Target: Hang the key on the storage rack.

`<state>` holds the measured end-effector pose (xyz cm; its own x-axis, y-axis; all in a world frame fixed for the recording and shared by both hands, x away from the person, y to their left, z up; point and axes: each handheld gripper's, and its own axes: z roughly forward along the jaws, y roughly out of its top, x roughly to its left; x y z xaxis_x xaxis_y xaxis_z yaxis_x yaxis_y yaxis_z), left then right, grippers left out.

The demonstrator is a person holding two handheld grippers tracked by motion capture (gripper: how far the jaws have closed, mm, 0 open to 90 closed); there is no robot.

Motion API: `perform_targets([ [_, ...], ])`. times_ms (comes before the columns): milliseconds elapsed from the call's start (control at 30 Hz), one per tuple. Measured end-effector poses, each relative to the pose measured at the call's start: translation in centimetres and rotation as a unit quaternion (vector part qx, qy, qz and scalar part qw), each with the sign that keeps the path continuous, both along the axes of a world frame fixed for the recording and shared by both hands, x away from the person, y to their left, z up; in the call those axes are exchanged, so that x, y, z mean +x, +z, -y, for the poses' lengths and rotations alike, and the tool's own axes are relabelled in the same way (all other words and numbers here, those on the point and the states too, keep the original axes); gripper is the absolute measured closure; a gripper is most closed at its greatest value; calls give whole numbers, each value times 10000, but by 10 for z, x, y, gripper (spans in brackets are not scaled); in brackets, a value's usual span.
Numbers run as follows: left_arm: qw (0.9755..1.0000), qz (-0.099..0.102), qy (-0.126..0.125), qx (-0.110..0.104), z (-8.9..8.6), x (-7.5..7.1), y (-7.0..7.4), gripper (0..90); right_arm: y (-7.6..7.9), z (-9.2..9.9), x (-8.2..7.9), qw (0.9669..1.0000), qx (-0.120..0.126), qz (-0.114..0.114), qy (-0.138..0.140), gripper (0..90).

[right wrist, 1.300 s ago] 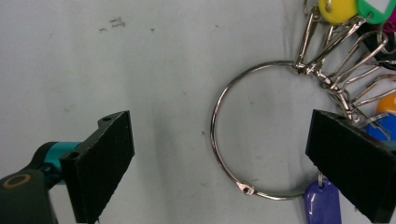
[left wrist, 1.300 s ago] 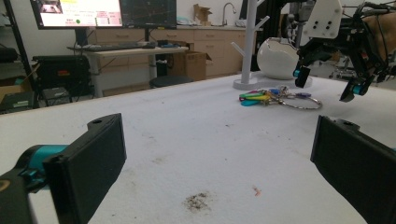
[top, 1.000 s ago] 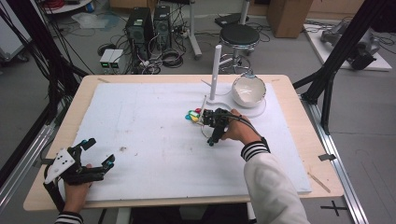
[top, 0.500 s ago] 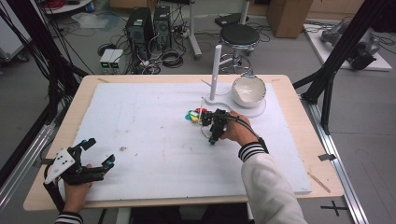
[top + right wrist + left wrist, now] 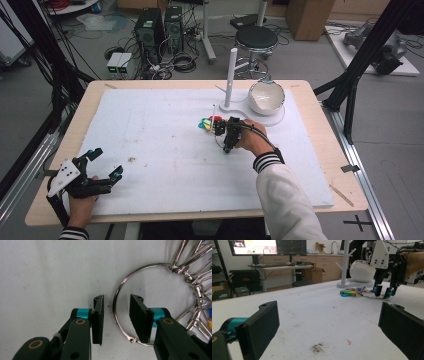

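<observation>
The right tongs have just been closing, their jaws straddling the wire of the large silver key ring without pressing it. The ring lies on the white foam surface just beside the white stand (coloured tags attached). Left tongs gape, well apart.

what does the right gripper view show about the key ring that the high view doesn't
Right gripper view alone: the big metal ring lies flat on the white board, its wire running between the two black pads, which have just been closing and do not yet press on it; one pad sits inside the loop.

High view alone: the white stand, the white bowl, and the left gripper open near the table's front corner.

Both: the right gripper at the keys.
</observation>
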<state>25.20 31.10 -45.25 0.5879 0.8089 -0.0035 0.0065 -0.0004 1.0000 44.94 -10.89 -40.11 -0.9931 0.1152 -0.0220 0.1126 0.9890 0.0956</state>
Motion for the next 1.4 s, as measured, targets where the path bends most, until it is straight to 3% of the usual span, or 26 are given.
perform_targets([
  [1000,10000,-1,3,2,0,0,0,37,-3,-2,-2,9996,-196,-41,210,844],
  [1200,10000,-6,0,-6,0,0,0,37,-3,-3,-5,9991,-242,113,340,862],
  [1400,10000,-4,8,-3,0,0,0,38,-2,-3,-10,9990,-229,259,293,867],
])
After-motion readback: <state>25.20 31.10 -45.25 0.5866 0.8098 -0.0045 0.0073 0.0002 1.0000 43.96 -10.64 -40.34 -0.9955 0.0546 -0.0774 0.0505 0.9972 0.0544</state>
